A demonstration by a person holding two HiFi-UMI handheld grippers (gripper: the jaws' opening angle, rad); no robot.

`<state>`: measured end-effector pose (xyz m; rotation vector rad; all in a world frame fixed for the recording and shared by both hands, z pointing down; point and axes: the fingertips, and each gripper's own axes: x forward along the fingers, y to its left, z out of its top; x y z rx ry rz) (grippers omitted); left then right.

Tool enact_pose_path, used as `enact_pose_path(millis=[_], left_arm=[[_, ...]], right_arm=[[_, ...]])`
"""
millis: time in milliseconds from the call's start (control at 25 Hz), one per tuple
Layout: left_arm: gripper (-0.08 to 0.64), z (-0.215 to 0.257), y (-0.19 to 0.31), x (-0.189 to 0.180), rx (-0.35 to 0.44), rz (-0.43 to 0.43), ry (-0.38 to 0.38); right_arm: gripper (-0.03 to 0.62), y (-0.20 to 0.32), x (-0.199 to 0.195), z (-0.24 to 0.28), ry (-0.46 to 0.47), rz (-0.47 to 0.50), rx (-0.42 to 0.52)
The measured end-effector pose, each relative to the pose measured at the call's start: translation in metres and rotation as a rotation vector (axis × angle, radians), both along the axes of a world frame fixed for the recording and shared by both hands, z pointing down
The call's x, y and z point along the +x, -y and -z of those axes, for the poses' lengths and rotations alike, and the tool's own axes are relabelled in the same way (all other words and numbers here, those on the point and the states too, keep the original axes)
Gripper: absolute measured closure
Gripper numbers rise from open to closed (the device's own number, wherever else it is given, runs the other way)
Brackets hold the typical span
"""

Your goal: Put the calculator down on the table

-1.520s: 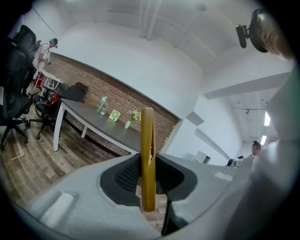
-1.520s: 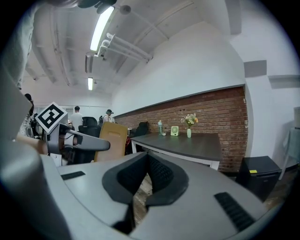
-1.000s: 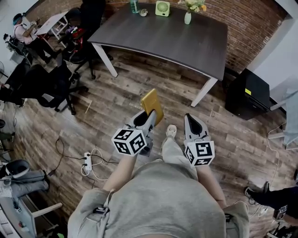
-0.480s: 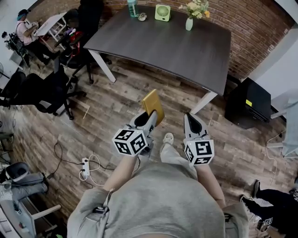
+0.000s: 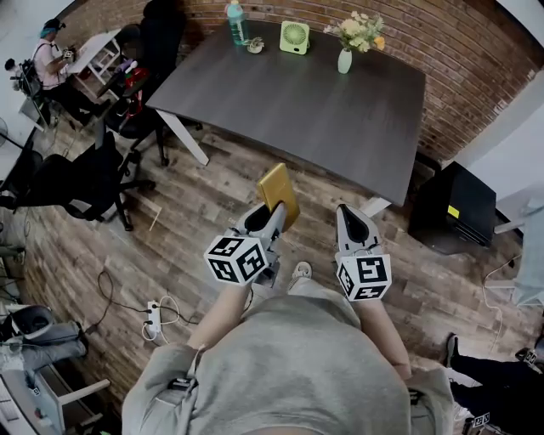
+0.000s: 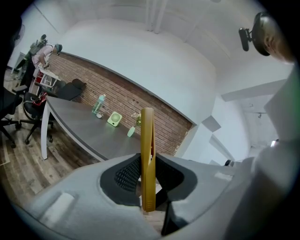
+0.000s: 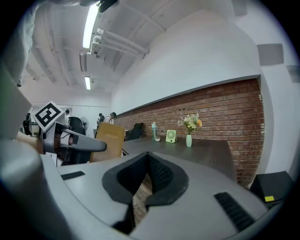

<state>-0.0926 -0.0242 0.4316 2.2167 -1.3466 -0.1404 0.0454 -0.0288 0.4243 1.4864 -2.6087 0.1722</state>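
Green fan (image 5: pixel 296 37), flower vase (image 5: pixel 343 59), bottle (image 5: pixel 235 23)

Office, swivel chairs (image 5: pixel 85 174), brick wall (image 5: pixel 455 59)

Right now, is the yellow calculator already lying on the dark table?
No, the calculator is clamped upright in the left gripper above the wooden floor, short of the table.

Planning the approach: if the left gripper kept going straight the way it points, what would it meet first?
Probably the dark table's top, with the held calculator arriving first; depth is hard to judge.
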Motion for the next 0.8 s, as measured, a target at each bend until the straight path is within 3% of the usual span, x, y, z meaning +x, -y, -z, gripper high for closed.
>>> enact_pose_path(millis=[800], left_arm=[[0.471,-0.008,0.114,0.023,-0.012,0.034,-0.009]], right_arm=[[0.589,0.119,0.018,-0.009,0.0,0.04,-0.002]])
